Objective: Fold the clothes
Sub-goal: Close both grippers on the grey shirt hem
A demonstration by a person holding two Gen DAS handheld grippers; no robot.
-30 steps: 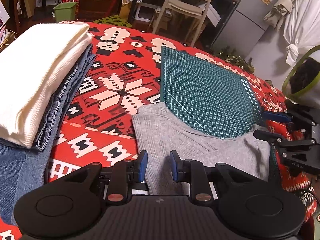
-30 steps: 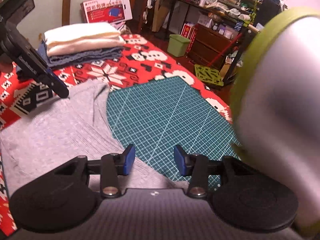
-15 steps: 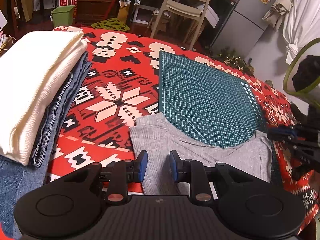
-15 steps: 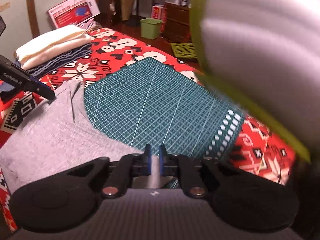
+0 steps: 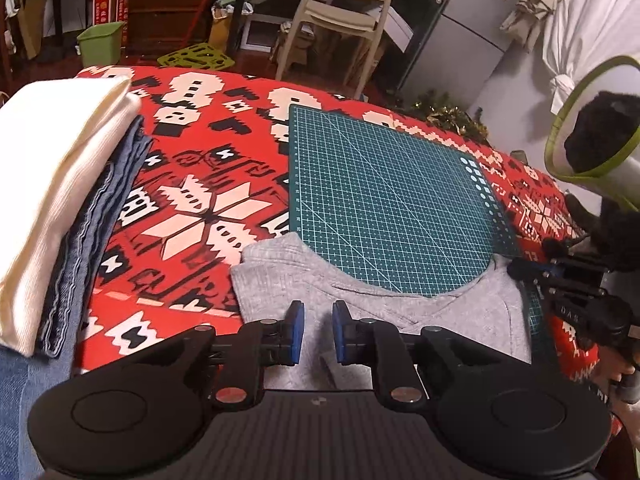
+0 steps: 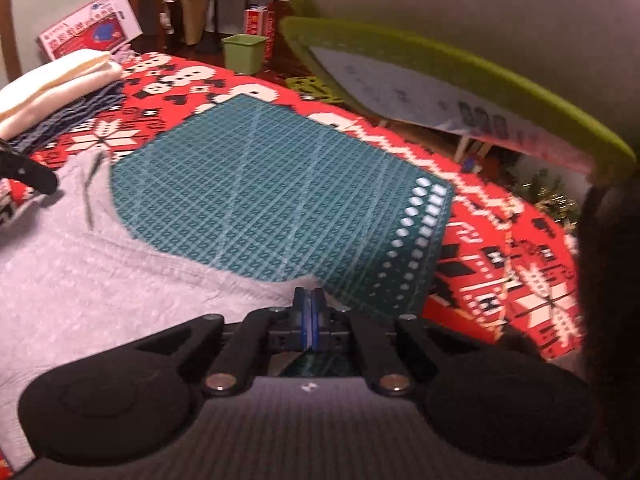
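Counter w/ red patterned cloth (image 5: 208,184) carries the green cutting mat (image 5: 384,208) at centre; grey shirt (image 5: 280,280) lies along the near edge, overlapping the mat's near side. Folded stack (image 5: 52,184) sits at the left edge. Right claw (image 6: 308,320) is clenched on the shirt's right corner; left claw (image 5: 316,332) is parted above the fabric. Advice: left should pinch its corner before lifting, keeping both corners level.

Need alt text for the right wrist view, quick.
The right gripper, fingers closed, pinches the edge of a grey shirt lying partly over a green cutting mat on a red patterned cloth.
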